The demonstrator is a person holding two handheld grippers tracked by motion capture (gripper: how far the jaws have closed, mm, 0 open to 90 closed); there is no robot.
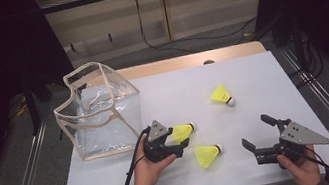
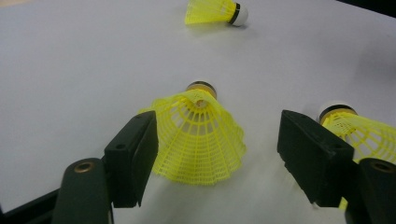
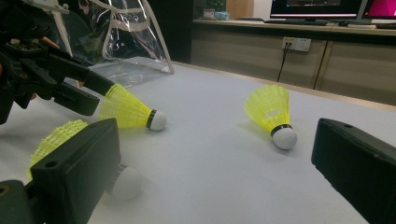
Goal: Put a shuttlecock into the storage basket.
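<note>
Nearest you, your right gripper (image 1: 255, 139) rests low over the right part of the white worktop (image 1: 262, 81), its fingers spread wide with nothing between them. In the right gripper view those two black fingers (image 3: 74, 158) frame open worktop, and one shuttlecock lies just behind the left one.

That near shuttlecock (image 1: 208, 154) lies on its side between your two grippers, yellow skirt pointing left, white cork to the right, touched by neither gripper.

A little farther and to the left, your left gripper (image 1: 182, 141) points right at the middle shuttlecock (image 1: 182, 131). In the left gripper view its fingers (image 2: 133, 156) stand on either side of the yellow skirt (image 2: 198, 140). The left finger sits right against the skirt's edge, or touching it, and the right finger stands clear with a gap of worktop showing. The fingers are apart, not clamped, and the shuttlecock lies on the worktop with its cork pointing away from the gripper.

Farther still, toward the right, the far shuttlecock (image 1: 222, 95) lies alone, well apart from both grippers, cork toward you.

At the far left stands a clear plastic bag (image 1: 99, 111) with pale trim, open at the top, upright on the worktop's left edge.
</note>
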